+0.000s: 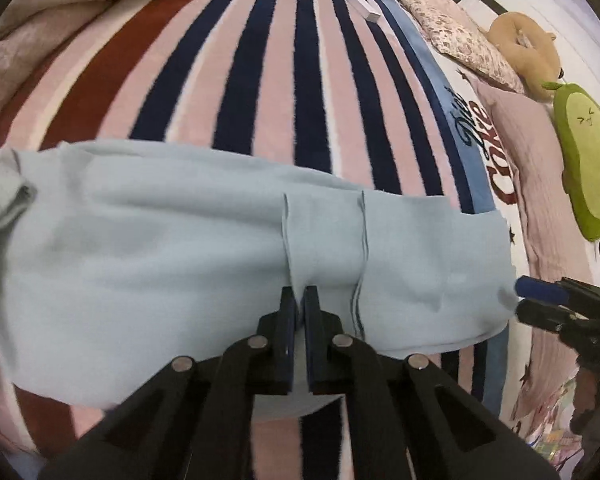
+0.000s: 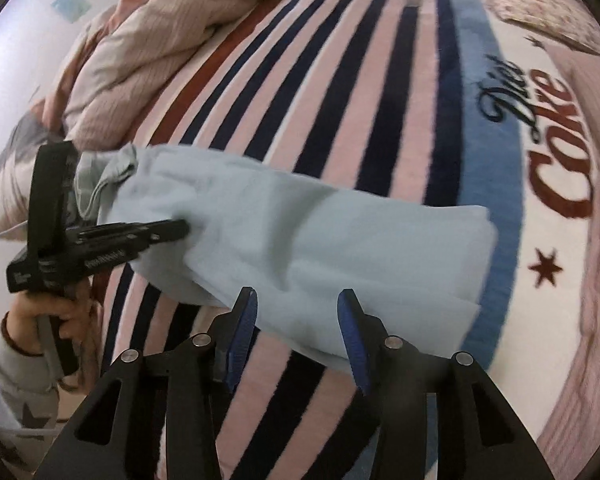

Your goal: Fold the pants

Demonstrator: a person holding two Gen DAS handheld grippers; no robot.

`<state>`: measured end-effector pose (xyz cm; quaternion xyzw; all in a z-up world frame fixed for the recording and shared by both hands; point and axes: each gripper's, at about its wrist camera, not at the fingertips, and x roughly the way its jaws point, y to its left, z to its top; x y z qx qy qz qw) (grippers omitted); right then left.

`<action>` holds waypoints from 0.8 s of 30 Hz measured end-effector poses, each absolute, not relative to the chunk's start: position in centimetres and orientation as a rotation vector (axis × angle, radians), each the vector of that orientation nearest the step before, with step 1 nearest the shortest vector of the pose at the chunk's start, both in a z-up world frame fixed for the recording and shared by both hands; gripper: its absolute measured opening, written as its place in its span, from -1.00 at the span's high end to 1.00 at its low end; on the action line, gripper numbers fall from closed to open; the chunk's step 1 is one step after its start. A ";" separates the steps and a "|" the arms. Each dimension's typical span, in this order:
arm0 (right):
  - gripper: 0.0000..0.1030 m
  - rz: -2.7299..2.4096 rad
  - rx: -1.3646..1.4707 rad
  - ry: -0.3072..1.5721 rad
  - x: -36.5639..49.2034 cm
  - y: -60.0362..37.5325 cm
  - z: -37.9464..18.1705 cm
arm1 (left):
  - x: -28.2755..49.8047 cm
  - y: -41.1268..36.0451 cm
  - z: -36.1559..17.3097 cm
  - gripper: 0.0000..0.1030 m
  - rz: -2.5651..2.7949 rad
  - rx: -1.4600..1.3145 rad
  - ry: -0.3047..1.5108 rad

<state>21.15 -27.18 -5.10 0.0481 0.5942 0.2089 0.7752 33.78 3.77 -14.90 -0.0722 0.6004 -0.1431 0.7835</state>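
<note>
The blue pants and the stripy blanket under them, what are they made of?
The pants look like soft, matte knit cotton, maybe fleece: they sag in rounded folds, with no shine. The blanket looks like plush, fuzzy pile, since its stripe edges are feathery. The left gripper is closed on the pants' near edge; the right gripper is open over their folded end.

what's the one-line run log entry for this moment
task: fold pants | left gripper: jaws shut on pants | right gripper: jaws open at pants edge | surface: striped blanket
</note>
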 end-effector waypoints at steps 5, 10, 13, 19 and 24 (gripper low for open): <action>0.26 0.404 0.105 1.292 21.1 -28.6 -5.1 | 33.5 3.9 -14.1 0.56 -0.319 -0.149 1.311; 0.21 0.337 0.101 1.274 21.1 -30.8 -5.0 | 32.7 3.7 -12.4 0.21 -0.366 -0.242 1.283; 0.11 0.263 0.074 1.246 21.2 -31.9 -4.8 | 32.6 2.2 -13.3 0.21 -0.400 -0.251 1.309; 0.07 0.232 0.143 1.247 21.0 -34.0 -5.3 | 33.5 0.0 -16.7 0.30 -0.363 -0.242 1.347; 0.07 0.220 0.168 1.257 20.5 -34.7 -5.3 | 33.1 0.1 -15.4 0.90 -0.368 -0.262 1.296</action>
